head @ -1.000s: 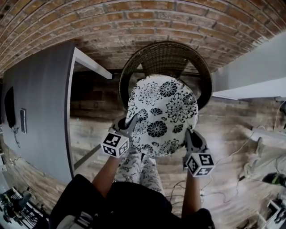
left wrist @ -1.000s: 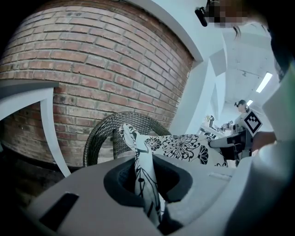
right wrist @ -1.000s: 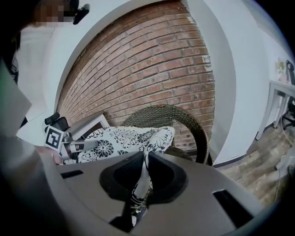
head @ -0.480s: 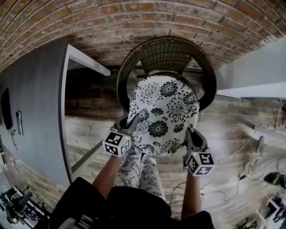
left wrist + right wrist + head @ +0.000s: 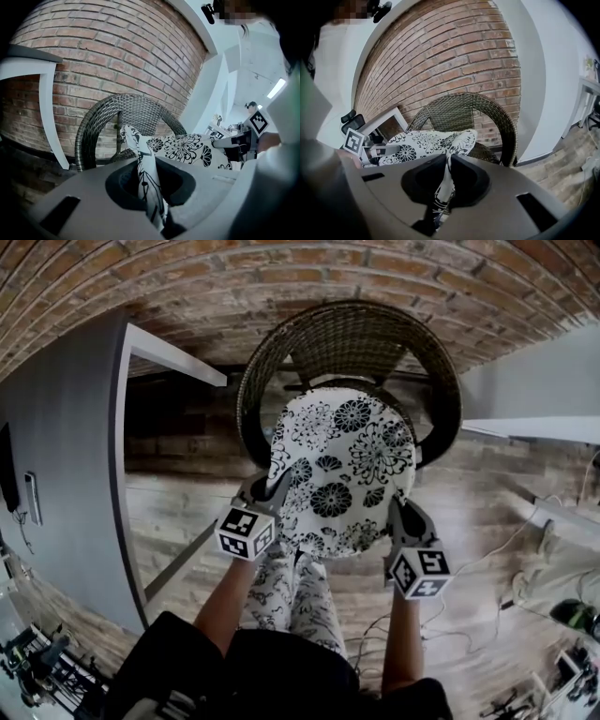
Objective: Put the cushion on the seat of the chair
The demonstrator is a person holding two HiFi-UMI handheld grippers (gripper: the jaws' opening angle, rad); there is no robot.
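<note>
- Black-and-white floral cushion [image 5: 339, 474] hangs in the air in the head view, held flat between the two grippers. Its far part is over the wicker chair [image 5: 349, 343] and its near part is out over the plank floor [image 5: 187, 512]. The left gripper [image 5: 269, 491] grips its left edge and the right gripper [image 5: 398, 517] its right edge. How high it rides above the chair cannot be told from here.
- Left gripper view: the fingers are clamped on a fold of the cushion's edge, with fabric bunched between them. The cushion stretches away flat to the right. The chair's back rises behind it against the brick wall [image 5: 93, 56]. A bit of the seat [image 5: 123, 154] shows below the cushion, apart from it.
- Right gripper view: the fingers are clamped tight on the opposite edge. The seat lies lower than the cushion and clear of it.
- Step in hand, as I judge it: carrying the cushion in over the chair; it does not rest on the seat. The next move calls for bringing it further in until it is centred, lowering both sides level, and parting the fingers only once it lies flat.
</note>
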